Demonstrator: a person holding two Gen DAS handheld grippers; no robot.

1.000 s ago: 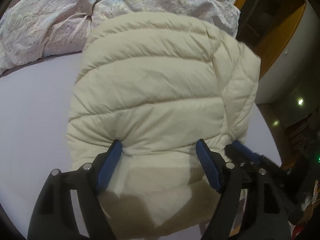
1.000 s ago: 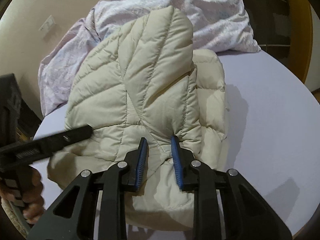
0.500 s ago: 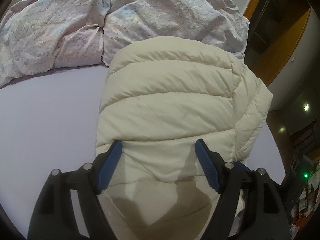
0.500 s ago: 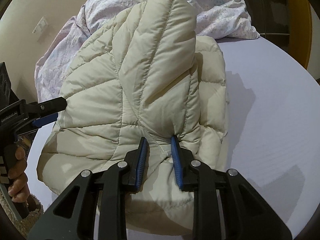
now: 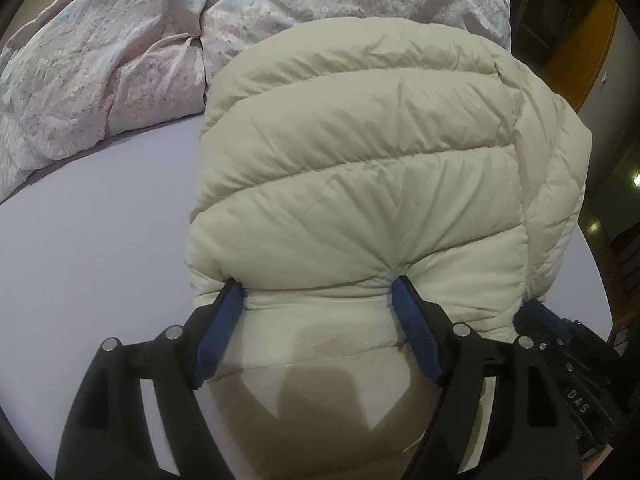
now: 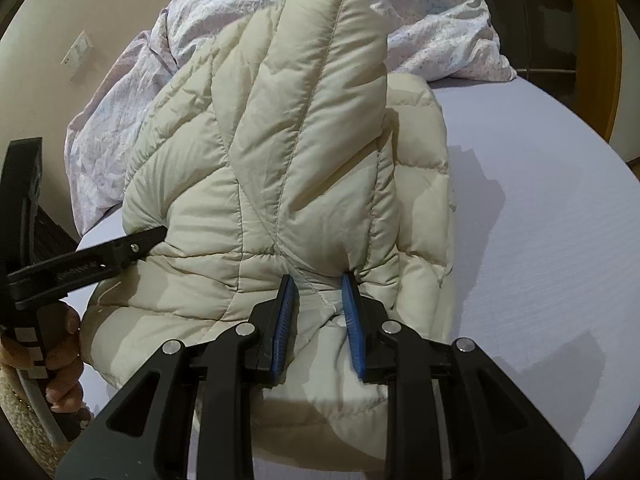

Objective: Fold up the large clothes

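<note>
Left tongs (image 5: 316, 290): blue-padded jaws stood wide, clamped across a thick bunched fold of the cream quilted puffer jacket (image 5: 360, 160). Both pads dug into the fabric; creases fanned out from the right-hand pad (image 5: 416, 332). Tongs angled steeply down over the jacket's near edge.

Right tongs (image 6: 318, 280): jaws narrow, pinching a gathered seam of the same jacket between their blue ribbed pads (image 6: 284, 316). Fabric puckered at the grip. These tongs also pointed down.

From the right wrist view, the left tongs entered from the left edge, tip buried in the jacket's side, held by a person's hand (image 6: 60, 360) wrapped round the black handle. From the left wrist view, the right tongs' body showed at lower right, with white letters reading "DAS" on it; small writing on the left tongs' arm was too fine to read.

Jacket lay folded on the pale lilac bed sheet (image 5: 92, 248), one padded layer raised and doubled over another. Its far end touched a crumpled, pale floral-print duvet (image 5: 120, 60) heaped at the head of the bed.
</note>
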